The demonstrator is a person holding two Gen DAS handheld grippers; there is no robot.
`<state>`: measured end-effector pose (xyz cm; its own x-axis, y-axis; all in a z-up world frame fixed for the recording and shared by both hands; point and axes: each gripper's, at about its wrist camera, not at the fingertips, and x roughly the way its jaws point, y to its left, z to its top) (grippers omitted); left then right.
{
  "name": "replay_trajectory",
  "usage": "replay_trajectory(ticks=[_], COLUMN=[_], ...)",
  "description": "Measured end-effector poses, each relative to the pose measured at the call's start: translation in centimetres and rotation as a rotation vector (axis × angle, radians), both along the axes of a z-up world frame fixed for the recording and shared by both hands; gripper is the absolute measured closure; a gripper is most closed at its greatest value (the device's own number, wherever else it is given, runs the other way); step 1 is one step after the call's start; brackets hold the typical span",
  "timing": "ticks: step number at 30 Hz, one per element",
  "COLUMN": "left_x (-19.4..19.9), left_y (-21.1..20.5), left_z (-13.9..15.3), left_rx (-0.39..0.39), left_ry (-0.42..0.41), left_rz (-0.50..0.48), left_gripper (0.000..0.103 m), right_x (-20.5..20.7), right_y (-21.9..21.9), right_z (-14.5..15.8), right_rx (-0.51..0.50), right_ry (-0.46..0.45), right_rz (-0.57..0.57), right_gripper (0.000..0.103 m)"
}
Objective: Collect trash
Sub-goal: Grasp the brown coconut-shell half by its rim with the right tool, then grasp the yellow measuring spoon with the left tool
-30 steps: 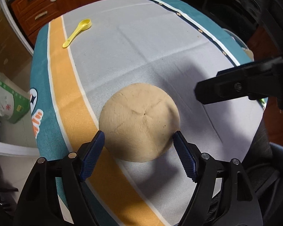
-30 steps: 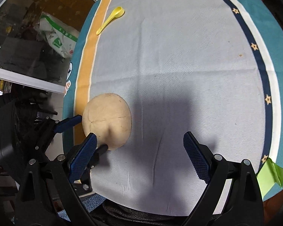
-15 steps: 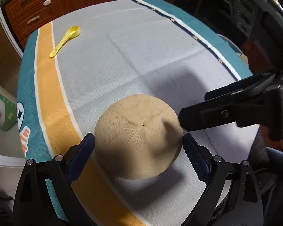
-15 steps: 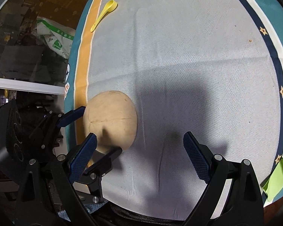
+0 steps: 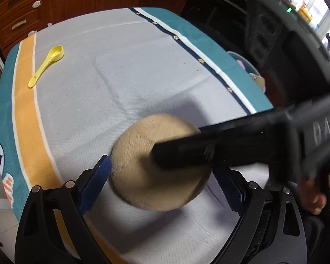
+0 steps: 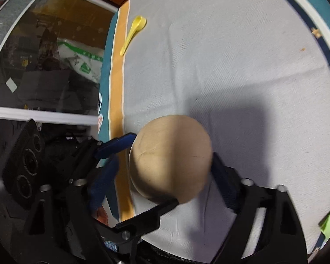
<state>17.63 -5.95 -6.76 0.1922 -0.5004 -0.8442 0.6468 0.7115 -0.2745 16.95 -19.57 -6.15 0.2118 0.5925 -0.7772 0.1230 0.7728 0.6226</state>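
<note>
Both grippers are bracketing the tan dome-shaped object (image 5: pixel 147 171) on the desk (image 5: pixel 125 70): the left gripper (image 5: pixel 162 182) and right gripper (image 6: pixel 165 176) are each spreading open fingers around it, contact unclear. A yellow spoon (image 5: pixel 46 65) is lying far off at eleven o'clock.

A home dining or living room, worktop spread with a grey, teal and orange printed tablecloth (image 5: pixel 125 70), yellow plastic spoon (image 5: pixel 46 65) lying on it, wooden drawer cabinet (image 5: pixel 17 19) behind, glass sliding door (image 6: pixel 44 50) alongside, printed bag (image 6: pixel 81 63) beyond the glass
</note>
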Motion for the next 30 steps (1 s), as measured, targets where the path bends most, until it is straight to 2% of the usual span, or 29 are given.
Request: replay_trajectory(ticks=[1, 4, 9, 10, 14, 17, 18, 19, 21, 22, 25, 30], left_x=[0.3, 1.1, 1.9, 2.0, 1.9, 1.9, 1.9, 1.9, 2.0, 2.4, 4.1, 8.1], left_y=[-0.1, 0.1, 1.1, 1.4, 3.0, 3.7, 3.8, 4.0, 4.3, 4.4, 4.6, 3.7], left_z=[-0.1, 0.0, 0.6, 0.6, 0.6, 0.5, 0.6, 0.7, 1.1, 1.3, 1.3, 1.1], left_rx=[0.009, -0.007, -0.009, -0.007, -0.016, 0.002, 0.0, 0.0, 0.029, 0.04, 0.044, 0.1], left_ry=[-0.001, 0.014, 0.014, 0.011, 0.037, 0.039, 0.042, 0.044, 0.009, -0.002, 0.007, -0.032], left_rz=[-0.002, 0.005, 0.022, 0.025, 0.034, 0.05, 0.049, 0.046, 0.066, 0.075, 0.109, 0.146], left_gripper=[0.01, 0.01, 0.009, 0.009, 0.009, 0.009, 0.008, 0.007, 0.007, 0.007, 0.007, 0.007], right_x=[0.1, 0.5, 1.3, 1.6, 3.2, 3.6, 3.6, 3.5, 3.8, 4.2, 4.8, 6.0], right_y=[-0.6, -1.5, -1.0, -0.6, 2.4, 5.0, 5.7, 6.2, 6.0, 5.3, 2.8, -0.5], right_z=[0.6, 1.6, 3.0, 3.1, 2.7, 2.8, 3.4, 4.4, 5.3, 5.9, 6.0, 6.2], right_rx=[0.008, 0.04, 0.058, 0.077, 0.135, 0.094, 0.056, -0.006, -0.058, -0.118, -0.148, -0.244], right_ry=[-0.013, -0.025, -0.054, -0.052, -0.03, -0.059, -0.089, -0.132, -0.158, -0.185, -0.185, -0.209], right_rz=[-0.016, -0.036, -0.006, 0.024, 0.119, 0.176, 0.191, 0.209, 0.213, 0.187, 0.123, 0.041], right_gripper=[0.051, 0.064, 0.067, 0.064, 0.064, 0.069, 0.074, 0.086, 0.095, 0.095, 0.096, 0.095])
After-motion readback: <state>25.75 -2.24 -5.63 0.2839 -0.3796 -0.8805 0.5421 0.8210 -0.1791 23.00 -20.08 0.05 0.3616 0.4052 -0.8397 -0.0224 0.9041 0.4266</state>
